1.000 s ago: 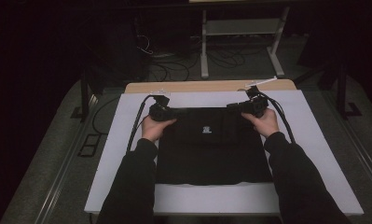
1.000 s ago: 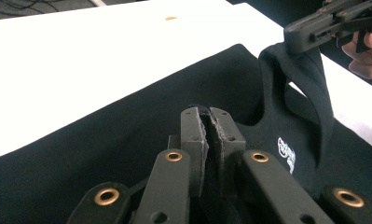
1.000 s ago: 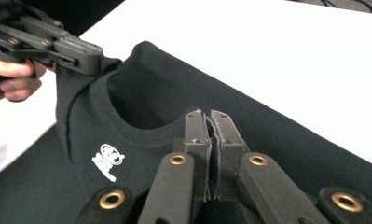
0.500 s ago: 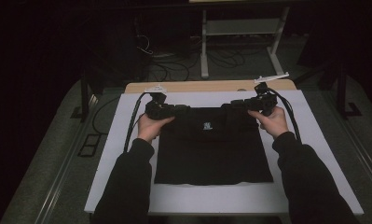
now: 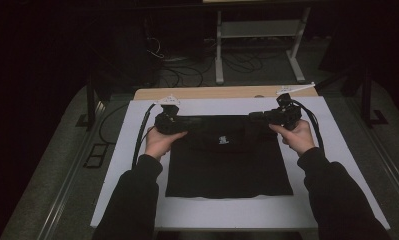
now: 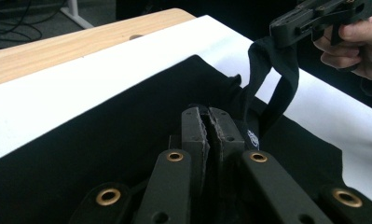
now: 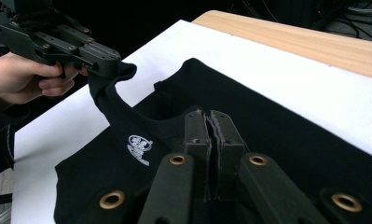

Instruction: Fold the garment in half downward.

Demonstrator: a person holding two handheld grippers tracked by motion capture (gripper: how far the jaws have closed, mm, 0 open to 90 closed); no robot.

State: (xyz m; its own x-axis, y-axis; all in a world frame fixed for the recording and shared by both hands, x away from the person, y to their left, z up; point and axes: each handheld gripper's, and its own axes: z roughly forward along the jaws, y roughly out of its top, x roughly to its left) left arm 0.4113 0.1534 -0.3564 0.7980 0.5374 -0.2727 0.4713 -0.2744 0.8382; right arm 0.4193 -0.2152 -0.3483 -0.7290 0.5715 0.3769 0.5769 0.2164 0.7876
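Observation:
A black sleeveless top (image 5: 227, 170) with a small white logo (image 5: 223, 140) lies on a white sheet (image 5: 132, 170). My left gripper (image 5: 186, 123) is shut on the top's left shoulder strap and my right gripper (image 5: 253, 119) on the right one, so the upper edge hangs raised between them. In the left gripper view my jaws (image 6: 209, 122) pinch black cloth (image 6: 104, 154), and the right gripper (image 6: 286, 33) farther off lifts a strap loop. Seen from the right gripper, my own jaws (image 7: 207, 124) pinch the cloth (image 7: 277, 135), with the left gripper (image 7: 104, 59) holding the other strap.
The white sheet covers a wooden table whose far edge (image 5: 217, 93) stays bare. Beyond it stand a pale metal frame (image 5: 259, 30) and loose cables (image 5: 162, 55) on the floor. A black post (image 5: 90, 97) stands left of the table. Bare sheet lies on both sides of the top.
Both hands have moved away from me and upward, carrying the top's upper edge with them. The straps now hang lifted off the sheet and the cloth is stretched longer.

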